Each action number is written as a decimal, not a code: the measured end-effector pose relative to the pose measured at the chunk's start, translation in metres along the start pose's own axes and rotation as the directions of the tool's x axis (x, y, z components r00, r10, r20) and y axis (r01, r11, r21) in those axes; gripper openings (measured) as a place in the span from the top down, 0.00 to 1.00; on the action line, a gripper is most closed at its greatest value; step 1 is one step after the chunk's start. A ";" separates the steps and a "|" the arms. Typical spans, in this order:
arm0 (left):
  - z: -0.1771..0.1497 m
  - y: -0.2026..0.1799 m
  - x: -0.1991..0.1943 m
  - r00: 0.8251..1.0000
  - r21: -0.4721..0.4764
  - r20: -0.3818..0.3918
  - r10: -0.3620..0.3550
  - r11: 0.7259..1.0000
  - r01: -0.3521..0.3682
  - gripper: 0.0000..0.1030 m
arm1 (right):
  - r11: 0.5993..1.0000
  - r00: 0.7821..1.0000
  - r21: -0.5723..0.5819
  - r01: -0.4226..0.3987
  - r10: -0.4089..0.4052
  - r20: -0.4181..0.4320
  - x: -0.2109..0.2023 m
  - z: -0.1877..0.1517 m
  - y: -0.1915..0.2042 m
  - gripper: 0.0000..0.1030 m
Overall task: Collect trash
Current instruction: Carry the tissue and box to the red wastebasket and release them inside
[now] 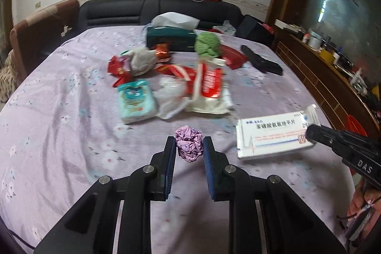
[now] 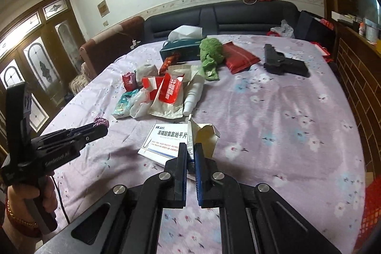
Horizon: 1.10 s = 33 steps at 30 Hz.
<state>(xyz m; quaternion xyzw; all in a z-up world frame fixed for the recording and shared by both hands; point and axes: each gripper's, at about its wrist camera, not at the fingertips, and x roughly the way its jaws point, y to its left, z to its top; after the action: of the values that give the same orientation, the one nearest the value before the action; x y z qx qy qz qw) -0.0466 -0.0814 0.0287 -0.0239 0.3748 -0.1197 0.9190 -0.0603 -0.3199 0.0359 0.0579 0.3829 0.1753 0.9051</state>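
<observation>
My left gripper is shut on a crumpled purple paper ball, just above the lilac bedsheet. The ball shows past the left gripper's tips in the right wrist view. My right gripper is shut on the edge of an opened white medicine box with blue Chinese text; the box also shows in the left wrist view, with the right gripper on its right end. A pile of red wrappers and white bags lies mid-bed.
A teal tissue pack, a dark green tissue box, a green cloth, a red pouch and a black toy pistol lie on the bed. A wooden cabinet runs along the right side; a dark headboard stands behind.
</observation>
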 end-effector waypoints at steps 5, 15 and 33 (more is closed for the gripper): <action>-0.001 -0.020 -0.008 1.000 0.033 0.009 -0.023 0.999 0.023 0.79 | 0.999 0.999 0.022 0.024 -0.025 0.028 -0.021 -0.003 -0.013 0.94; 0.002 -0.046 -0.020 0.999 0.078 0.027 -0.034 0.996 0.032 0.79 | 0.996 0.995 0.073 0.057 -0.063 0.082 -0.058 -0.006 -0.038 0.94; 0.015 -0.092 -0.026 0.995 0.161 0.047 -0.092 0.983 0.083 0.79 | 0.986 0.982 0.111 0.123 -0.138 0.133 -0.105 -0.007 -0.065 0.94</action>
<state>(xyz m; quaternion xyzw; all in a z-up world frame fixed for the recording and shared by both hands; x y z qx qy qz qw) -0.0731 -0.1651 0.0696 0.0297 0.3374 -0.1888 0.9217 -0.1156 -0.4181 0.0858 0.0913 0.3299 0.0911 0.9352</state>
